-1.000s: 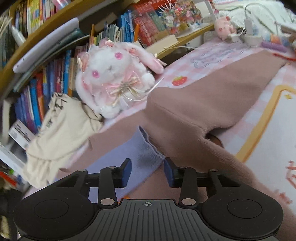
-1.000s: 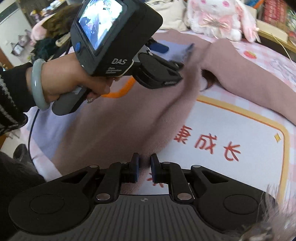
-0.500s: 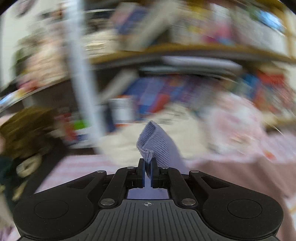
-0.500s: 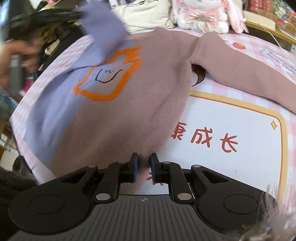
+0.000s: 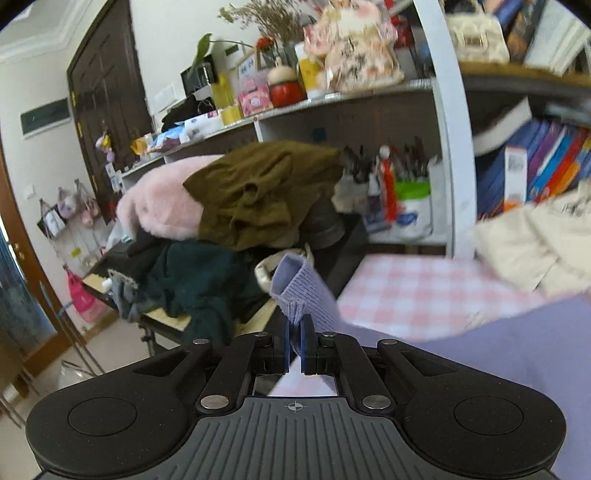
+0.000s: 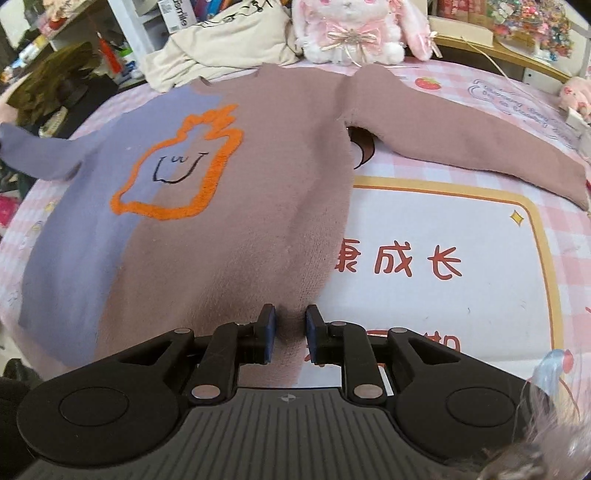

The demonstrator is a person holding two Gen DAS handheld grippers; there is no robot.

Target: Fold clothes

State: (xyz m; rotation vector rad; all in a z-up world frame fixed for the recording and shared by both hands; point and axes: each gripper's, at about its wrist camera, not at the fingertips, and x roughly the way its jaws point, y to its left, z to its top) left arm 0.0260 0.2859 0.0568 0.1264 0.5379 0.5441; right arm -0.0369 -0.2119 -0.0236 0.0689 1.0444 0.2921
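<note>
A sweater [image 6: 236,206], half lilac and half mauve with an orange outlined figure, lies spread face up on the pink checked table cover [image 6: 461,96]. Its mauve sleeve [image 6: 461,136] stretches to the right. Its lilac sleeve [image 6: 33,155] is stretched out past the left edge. My left gripper [image 5: 294,341] is shut on the ribbed lilac cuff [image 5: 299,288] and holds it out over the table's left side. My right gripper [image 6: 288,328] is slightly open over the sweater's hem, fingers astride the fabric without clamping it.
A white and pink plush rabbit [image 6: 351,29] and a cream garment [image 6: 221,40] sit at the table's far edge. A heap of olive, pink and dark green clothes [image 5: 236,206] lies on a stand beyond the left side. Bookshelves [image 5: 535,166] stand behind.
My left gripper shut on the lilac cuff and pulled the sleeve out to the left, uncovering the sweater's front. My right gripper opened a little at the hem.
</note>
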